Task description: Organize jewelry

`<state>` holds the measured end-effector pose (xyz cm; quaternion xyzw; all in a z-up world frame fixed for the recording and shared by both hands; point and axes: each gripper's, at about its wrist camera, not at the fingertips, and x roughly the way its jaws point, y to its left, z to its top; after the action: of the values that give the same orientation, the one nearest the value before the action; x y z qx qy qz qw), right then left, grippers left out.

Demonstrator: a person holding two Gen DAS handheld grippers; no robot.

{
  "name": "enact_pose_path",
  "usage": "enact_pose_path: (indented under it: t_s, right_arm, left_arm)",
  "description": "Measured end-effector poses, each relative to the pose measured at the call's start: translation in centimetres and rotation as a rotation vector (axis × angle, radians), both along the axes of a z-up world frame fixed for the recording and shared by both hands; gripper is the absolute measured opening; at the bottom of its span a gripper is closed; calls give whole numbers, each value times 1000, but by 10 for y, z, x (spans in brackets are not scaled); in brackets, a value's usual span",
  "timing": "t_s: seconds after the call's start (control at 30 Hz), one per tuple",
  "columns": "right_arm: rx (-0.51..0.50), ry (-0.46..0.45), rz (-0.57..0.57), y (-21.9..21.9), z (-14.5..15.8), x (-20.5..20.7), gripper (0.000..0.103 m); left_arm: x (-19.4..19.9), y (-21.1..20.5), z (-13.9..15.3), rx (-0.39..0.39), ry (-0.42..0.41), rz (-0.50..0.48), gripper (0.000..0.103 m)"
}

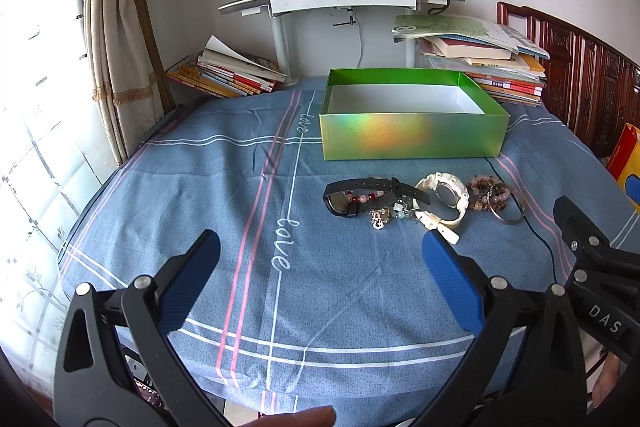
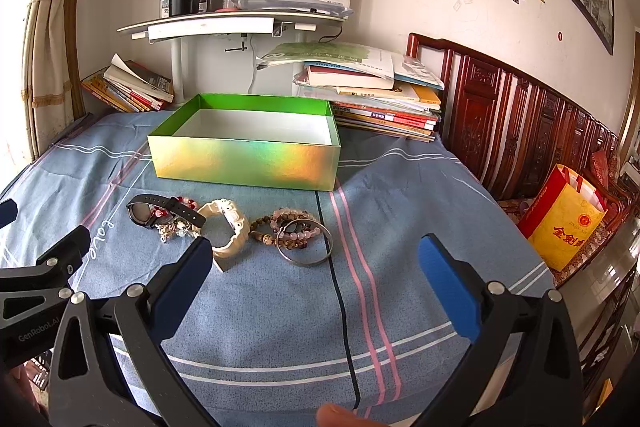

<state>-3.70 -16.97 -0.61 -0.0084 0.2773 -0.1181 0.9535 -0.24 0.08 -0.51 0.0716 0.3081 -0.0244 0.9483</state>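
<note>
Both blue-padded grippers, left (image 1: 320,267) & right (image 2: 316,267), hang spread wide w/ nothing held above a blue striped bedsheet (image 1: 224,195). Watches, bead bracelets & a metal bangle (image 2: 306,245) lie just before an empty shiny green cardboard box (image 2: 244,157).

Left gripper (image 1: 320,259), right gripper (image 2: 314,259): black frames, blue ribbed pads (image 1: 190,281), silver screws, white "DAS"/"GenRobot.AI" lettering.
</note>
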Motion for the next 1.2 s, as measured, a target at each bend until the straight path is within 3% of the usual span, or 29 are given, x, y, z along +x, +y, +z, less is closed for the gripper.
enact_pose_path:
  t_s: [1.2]
  right_arm:
    - [1,-1,-3,-2,4,-1,101]
  left_arm:
    - [-1,-2,-2,2,2,2,100]
